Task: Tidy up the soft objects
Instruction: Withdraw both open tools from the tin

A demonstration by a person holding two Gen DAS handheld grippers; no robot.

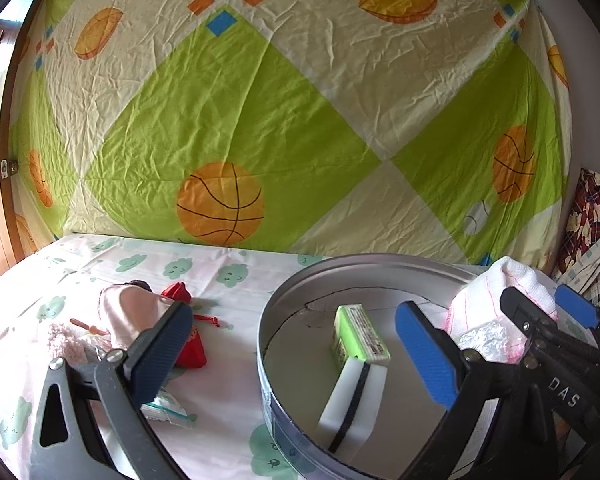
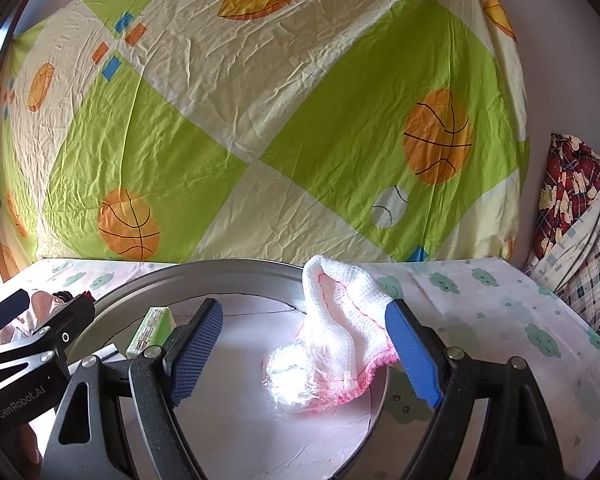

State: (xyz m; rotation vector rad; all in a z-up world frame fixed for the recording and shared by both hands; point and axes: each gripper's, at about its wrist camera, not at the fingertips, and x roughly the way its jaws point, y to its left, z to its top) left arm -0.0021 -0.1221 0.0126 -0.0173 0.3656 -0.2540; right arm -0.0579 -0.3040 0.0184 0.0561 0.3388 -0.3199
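Metal tin (image 1: 272, 312): silver, round; I used it as the collecting place, so both tools (image 2: 304, 360) worked over it.
White sponge (image 1: 352, 404): inside the tin, leaning on its near wall, a green packet (image 1: 360, 334) atop it.
Left tool (image 1: 296, 360): spread wide, empty, above the sponge; I judged it had just been dropped there.
Right tool: wide, pads clear of the gauzy pink-edged cloth (image 2: 340, 332), which draped over the tin's right rim.
Left of the tin: a pink cloth (image 1: 128, 312) and red pouch (image 1: 188, 344) waited on the surface (image 1: 228, 292).
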